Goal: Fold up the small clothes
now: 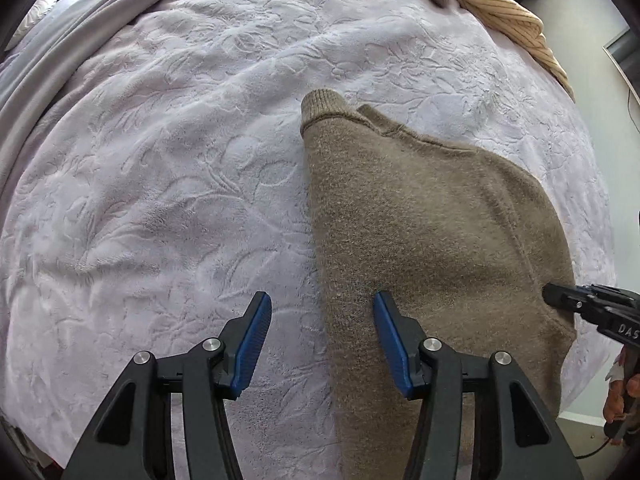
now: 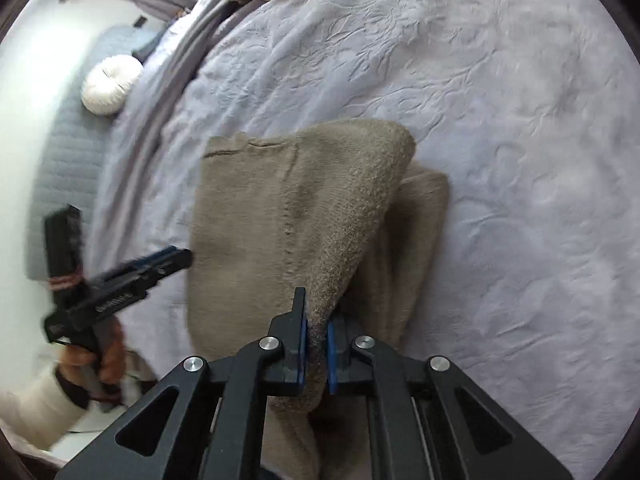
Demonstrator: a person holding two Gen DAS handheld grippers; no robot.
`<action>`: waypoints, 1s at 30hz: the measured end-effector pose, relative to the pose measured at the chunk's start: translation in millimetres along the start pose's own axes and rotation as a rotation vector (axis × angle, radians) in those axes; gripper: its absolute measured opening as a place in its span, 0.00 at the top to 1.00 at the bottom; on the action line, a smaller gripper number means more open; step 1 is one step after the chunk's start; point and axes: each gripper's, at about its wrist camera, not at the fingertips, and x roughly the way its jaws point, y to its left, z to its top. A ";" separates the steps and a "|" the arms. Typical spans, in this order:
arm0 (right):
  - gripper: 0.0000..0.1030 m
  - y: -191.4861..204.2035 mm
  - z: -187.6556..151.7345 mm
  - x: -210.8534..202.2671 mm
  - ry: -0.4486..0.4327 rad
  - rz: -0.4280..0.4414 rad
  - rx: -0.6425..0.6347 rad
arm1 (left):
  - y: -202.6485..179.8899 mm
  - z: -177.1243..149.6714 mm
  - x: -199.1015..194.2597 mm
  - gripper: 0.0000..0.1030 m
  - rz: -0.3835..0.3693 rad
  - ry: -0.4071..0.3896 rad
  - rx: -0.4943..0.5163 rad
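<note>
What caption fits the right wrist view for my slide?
Right gripper shut on a raised fold of the brown sweater lying on a pale bedspread.

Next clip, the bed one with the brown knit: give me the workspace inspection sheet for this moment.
Surface: lilac embossed bedspread, grey blanket along one edge.
Job's things: brown knit garment lying partly folded, one edge lifted.
Clutter: striped tan garment at the far edge; white round cushion.
Grippers: left gripper open, straddling the knit's edge; right gripper shut on the lifted fold.
Cables: thin dark cable near the right hand.
Surroundings: grey quilted headboard, white wall.
</note>
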 end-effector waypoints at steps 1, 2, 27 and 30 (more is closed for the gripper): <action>0.92 -3.8 -2.7 11.0 0.027 -0.033 -0.003 | -1.7 -2.0 7.4 0.46 -0.004 0.006 0.003; 0.92 -9.4 -6.6 22.1 0.047 -0.054 0.000 | -4.1 -3.3 11.3 0.46 -0.002 0.009 0.008; 0.88 -24.4 -37.5 -13.7 0.035 -0.065 0.229 | -12.2 -37.4 -15.1 0.43 0.077 0.061 0.016; 0.88 -14.4 -43.8 -24.7 0.017 -0.056 0.215 | -12.1 -46.1 -15.0 0.43 0.082 0.071 0.017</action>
